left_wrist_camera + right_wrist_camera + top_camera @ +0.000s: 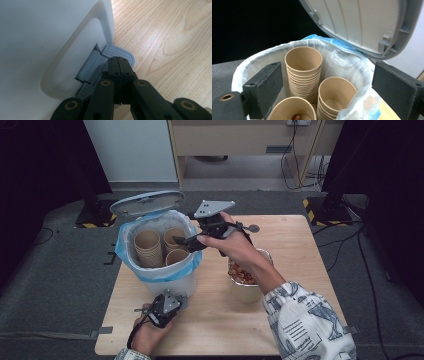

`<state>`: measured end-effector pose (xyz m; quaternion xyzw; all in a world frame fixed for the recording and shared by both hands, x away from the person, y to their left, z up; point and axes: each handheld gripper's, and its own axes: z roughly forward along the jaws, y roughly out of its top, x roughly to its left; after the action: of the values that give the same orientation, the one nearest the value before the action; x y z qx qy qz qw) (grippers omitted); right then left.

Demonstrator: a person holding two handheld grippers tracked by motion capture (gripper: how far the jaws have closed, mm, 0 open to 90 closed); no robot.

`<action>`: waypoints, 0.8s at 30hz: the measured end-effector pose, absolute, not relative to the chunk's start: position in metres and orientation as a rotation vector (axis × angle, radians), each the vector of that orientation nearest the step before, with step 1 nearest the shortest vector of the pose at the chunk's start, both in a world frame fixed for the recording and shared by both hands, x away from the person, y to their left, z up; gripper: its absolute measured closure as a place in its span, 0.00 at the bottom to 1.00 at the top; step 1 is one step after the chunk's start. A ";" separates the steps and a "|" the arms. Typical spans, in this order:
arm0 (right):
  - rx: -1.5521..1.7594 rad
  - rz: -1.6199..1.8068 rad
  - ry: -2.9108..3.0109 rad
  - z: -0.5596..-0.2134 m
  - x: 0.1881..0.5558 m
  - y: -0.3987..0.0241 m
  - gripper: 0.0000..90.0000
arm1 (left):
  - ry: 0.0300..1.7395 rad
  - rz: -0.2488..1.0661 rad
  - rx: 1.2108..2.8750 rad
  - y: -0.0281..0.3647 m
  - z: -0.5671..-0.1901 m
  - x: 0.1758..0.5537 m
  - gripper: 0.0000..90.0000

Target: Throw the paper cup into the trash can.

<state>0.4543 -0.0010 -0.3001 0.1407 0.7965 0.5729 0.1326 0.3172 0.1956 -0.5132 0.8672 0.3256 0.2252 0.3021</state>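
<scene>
With its lid up, the bin (160,255) takes paper cups (303,72). The left tool (120,65), closed, presses the pedal (118,52); the right tool (192,240), wide and empty, hangs above the bin. Next likely the bowl (248,287) beside the bin.

White pedal bin (170,282) standing upright on table, grey lid (147,202) raised and tilted back, blue-edged clear liner (352,47) folded over rim. Inside, directly below and ahead of right gripper (184,241): brown paper cups (303,60), one tall stack and two shorter ones, mouths up. Grey foot pedal (119,52) at base, under closed tips of left gripper (120,62).
</scene>
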 end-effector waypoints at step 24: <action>0.485 1.639 2.269 -0.300 0.462 -0.023 0.10 | 0.864 0.596 2.297 0.196 -0.513 0.317 0.99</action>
<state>0.4625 -0.0233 -0.3002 0.1688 0.7897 0.5704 0.1498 0.3172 0.1956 -0.5135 0.8667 0.3259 0.2249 0.3033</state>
